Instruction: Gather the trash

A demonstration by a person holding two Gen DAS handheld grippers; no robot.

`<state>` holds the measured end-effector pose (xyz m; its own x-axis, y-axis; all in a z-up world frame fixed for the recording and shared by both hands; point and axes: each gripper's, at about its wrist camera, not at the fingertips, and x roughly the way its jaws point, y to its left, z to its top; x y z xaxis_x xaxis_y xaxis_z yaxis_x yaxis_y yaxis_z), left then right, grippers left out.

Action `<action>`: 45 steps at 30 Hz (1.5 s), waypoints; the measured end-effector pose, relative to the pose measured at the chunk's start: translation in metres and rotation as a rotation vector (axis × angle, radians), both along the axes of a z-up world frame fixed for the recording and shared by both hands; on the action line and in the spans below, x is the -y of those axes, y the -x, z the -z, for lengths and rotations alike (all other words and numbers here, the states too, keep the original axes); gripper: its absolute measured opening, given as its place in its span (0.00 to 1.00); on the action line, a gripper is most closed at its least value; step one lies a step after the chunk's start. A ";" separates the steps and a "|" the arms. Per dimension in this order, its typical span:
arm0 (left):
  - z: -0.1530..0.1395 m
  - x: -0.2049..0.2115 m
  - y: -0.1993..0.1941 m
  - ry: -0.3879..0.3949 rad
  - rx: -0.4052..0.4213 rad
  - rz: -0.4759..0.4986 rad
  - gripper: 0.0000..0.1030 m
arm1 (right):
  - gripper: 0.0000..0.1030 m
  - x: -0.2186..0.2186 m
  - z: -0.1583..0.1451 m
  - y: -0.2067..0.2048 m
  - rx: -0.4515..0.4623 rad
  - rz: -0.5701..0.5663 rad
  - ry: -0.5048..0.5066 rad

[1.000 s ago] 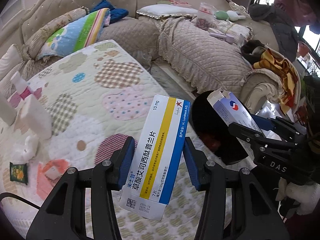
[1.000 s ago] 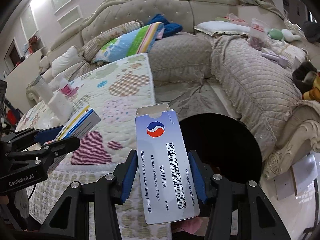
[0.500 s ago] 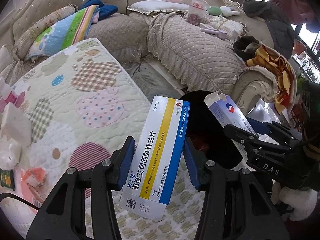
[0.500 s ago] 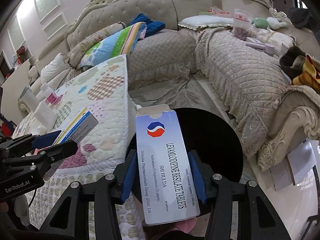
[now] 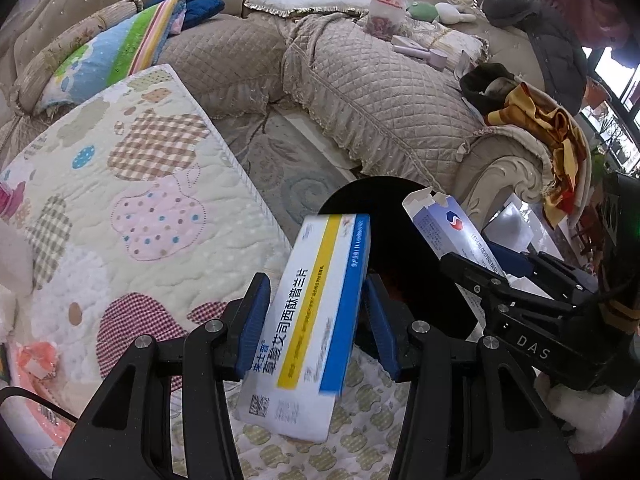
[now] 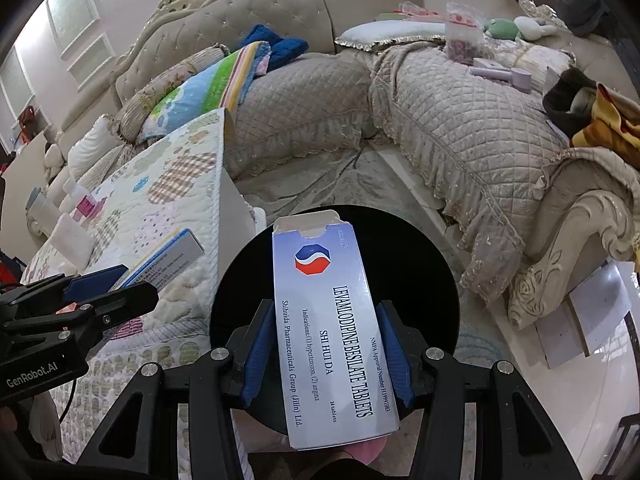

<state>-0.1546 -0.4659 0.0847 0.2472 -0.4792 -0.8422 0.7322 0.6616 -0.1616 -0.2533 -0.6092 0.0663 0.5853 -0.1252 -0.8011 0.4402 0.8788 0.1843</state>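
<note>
Over the past second I have carried both cartons off the quilted table cover [image 5: 132, 208] toward the black bin [image 6: 420, 264] on the floor beside it. My right gripper [image 6: 326, 354], clamped on the lavender tablet box [image 6: 332, 320], now hangs with that box framed squarely against the bin's dark mouth; a second ago the box overlapped only the bin's near edge. My left gripper [image 5: 316, 320], clamped on the blue-and-yellow medicine box [image 5: 312, 308], reaches the rim. I judge both drops are near. The lavender box reads "LEVAMLODIPINE BESILATE TABLETS", "SHI HUI DA" and "Shihuida Pharmaceuticals Group (Jilin) Ltd."; its top flap stands open. The other carries blurred Chinese lettering. The gripper bodies read "GenRobot.AI" and "DAS".
</note>
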 end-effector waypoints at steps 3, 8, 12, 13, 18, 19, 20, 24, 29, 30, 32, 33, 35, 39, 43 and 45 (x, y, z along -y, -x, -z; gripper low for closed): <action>0.003 0.004 -0.001 -0.013 -0.004 0.007 0.37 | 0.48 0.003 0.002 0.000 -0.004 0.003 -0.003; 0.008 0.008 -0.005 -0.019 -0.019 0.003 0.37 | 0.48 0.008 0.007 -0.001 -0.011 0.011 -0.009; 0.009 0.008 -0.007 -0.014 -0.029 -0.002 0.37 | 0.48 0.010 0.010 -0.001 -0.016 0.013 -0.013; 0.010 0.007 -0.008 -0.010 -0.038 -0.008 0.37 | 0.48 0.011 0.011 -0.001 -0.016 0.014 -0.014; 0.010 0.005 -0.010 -0.008 -0.060 -0.017 0.37 | 0.48 0.013 0.014 -0.004 -0.020 0.017 -0.031; 0.011 0.004 -0.011 -0.009 -0.062 -0.019 0.37 | 0.48 0.013 0.015 -0.005 -0.027 0.016 -0.036; 0.012 0.004 -0.011 -0.009 -0.064 -0.022 0.37 | 0.48 0.013 0.017 -0.006 -0.034 0.016 -0.037; 0.012 0.000 -0.013 -0.006 -0.073 -0.033 0.38 | 0.50 0.011 0.020 -0.008 -0.045 0.021 -0.047; 0.011 -0.009 -0.015 0.001 -0.069 -0.057 0.46 | 0.50 0.006 0.021 -0.009 -0.055 0.013 -0.041; 0.010 -0.012 -0.016 0.006 -0.068 -0.064 0.47 | 0.51 0.004 0.020 -0.009 -0.057 0.011 -0.040; 0.009 -0.016 -0.016 0.006 -0.063 -0.072 0.47 | 0.51 0.001 0.019 -0.010 -0.059 0.006 -0.039; 0.008 -0.019 -0.016 0.006 -0.058 -0.075 0.47 | 0.51 -0.002 0.018 -0.010 -0.059 0.001 -0.037; 0.006 -0.023 -0.016 0.005 -0.051 -0.081 0.47 | 0.51 -0.006 0.016 -0.012 -0.060 -0.007 -0.032; 0.000 -0.036 -0.015 0.010 -0.036 -0.101 0.47 | 0.57 -0.015 0.011 -0.015 -0.056 -0.026 -0.025; -0.007 -0.054 -0.015 0.010 -0.017 -0.132 0.47 | 0.58 -0.027 0.004 -0.020 -0.050 -0.050 -0.012; -0.010 -0.064 -0.016 0.011 -0.011 -0.145 0.47 | 0.58 -0.034 0.002 -0.023 -0.046 -0.060 -0.008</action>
